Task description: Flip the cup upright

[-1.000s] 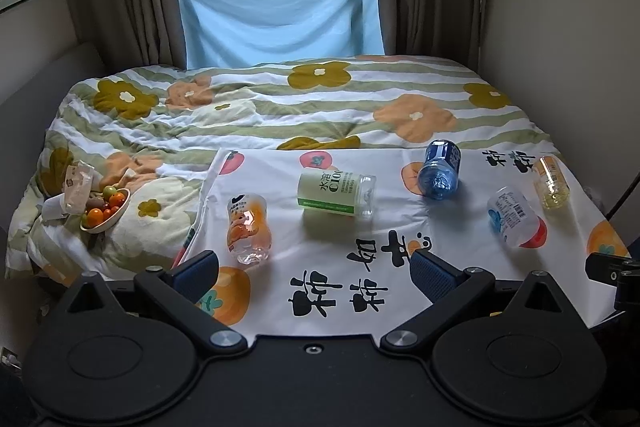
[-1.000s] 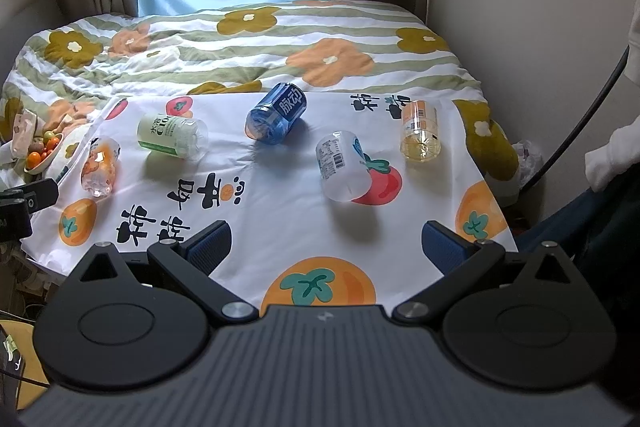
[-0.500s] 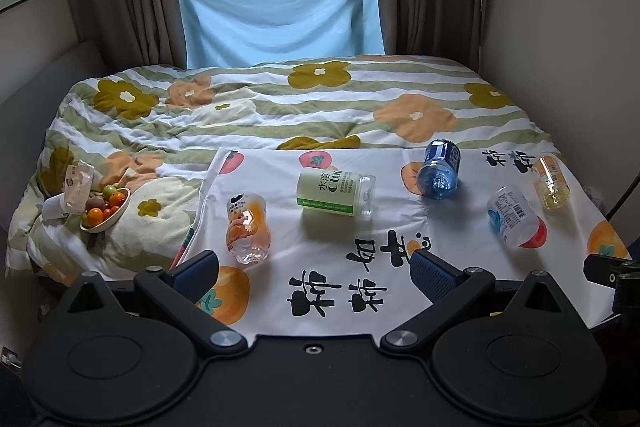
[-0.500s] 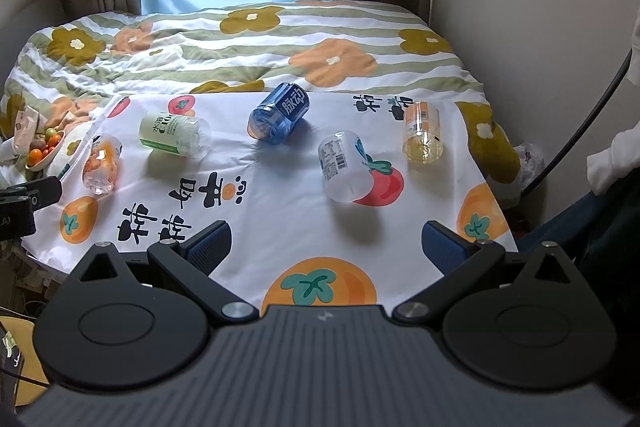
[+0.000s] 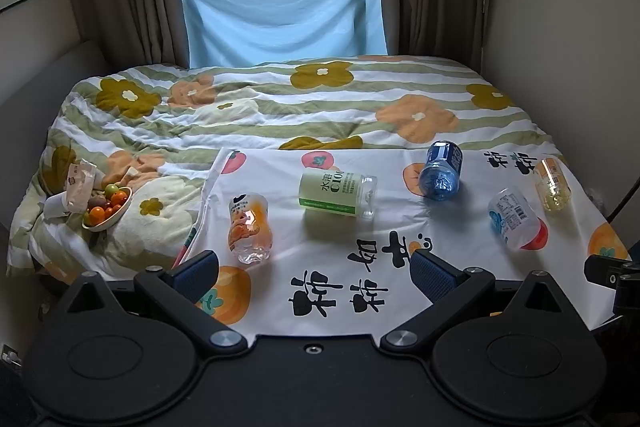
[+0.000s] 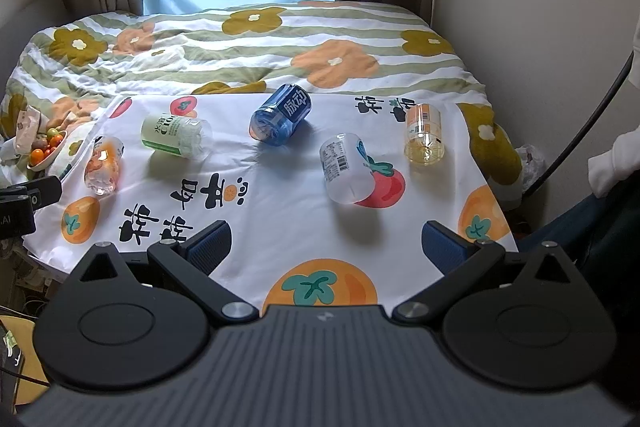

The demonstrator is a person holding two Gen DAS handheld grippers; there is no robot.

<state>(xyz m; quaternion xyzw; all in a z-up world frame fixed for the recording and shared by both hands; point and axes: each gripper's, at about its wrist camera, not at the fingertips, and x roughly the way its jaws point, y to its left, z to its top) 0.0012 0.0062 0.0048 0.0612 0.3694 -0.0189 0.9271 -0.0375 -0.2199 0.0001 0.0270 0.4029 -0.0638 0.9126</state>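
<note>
On the bed's near edge: persimmon cloth (image 6: 280, 195), five cut-bottle cups lying on their sides
Left tongs (image 5: 316, 271): spread wide, empty
Right tongs (image 6: 326, 245): spread wide, empty

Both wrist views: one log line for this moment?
stage: pre-grasp | left gripper: open, empty | right gripper: open, empty | five cups on cloth, all on sides | nearest right: white cup

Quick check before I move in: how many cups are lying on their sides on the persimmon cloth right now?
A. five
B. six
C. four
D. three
A: five lie tipped over: orange cup, green cup, blue cup, white cup, yellow cup.
</note>
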